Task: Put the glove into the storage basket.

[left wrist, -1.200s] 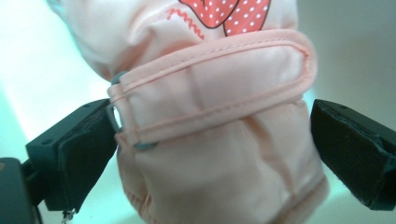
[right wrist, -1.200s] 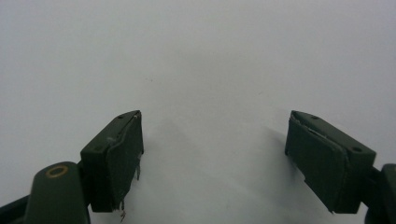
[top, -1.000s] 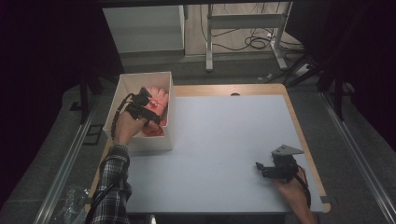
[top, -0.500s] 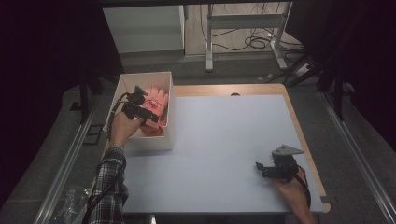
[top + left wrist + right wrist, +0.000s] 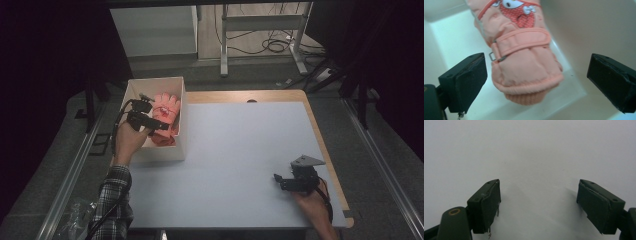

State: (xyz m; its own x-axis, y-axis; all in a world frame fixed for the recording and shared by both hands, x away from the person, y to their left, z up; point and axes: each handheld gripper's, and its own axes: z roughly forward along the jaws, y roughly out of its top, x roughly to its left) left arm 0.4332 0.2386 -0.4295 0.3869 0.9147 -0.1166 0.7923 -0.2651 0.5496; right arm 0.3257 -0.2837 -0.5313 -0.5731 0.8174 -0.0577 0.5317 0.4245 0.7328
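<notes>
Wide rectangular table with a pale grey-white top and a light wooden edge along the far and right sides. Directly on it, at the far left corner, an open white rectangular cardboard box, standing upright with its long side toward the left edge. Small dark notch in the wooden strip at the far edge, about midway.

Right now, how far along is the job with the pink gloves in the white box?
Done: the pink gloves lie inside the white box. In hand: the left gripper hangs open over one glove's cuff, gripping nothing. Left: closing on a glove, if it is to come out. The right gripper rests open on the bare table.
</notes>
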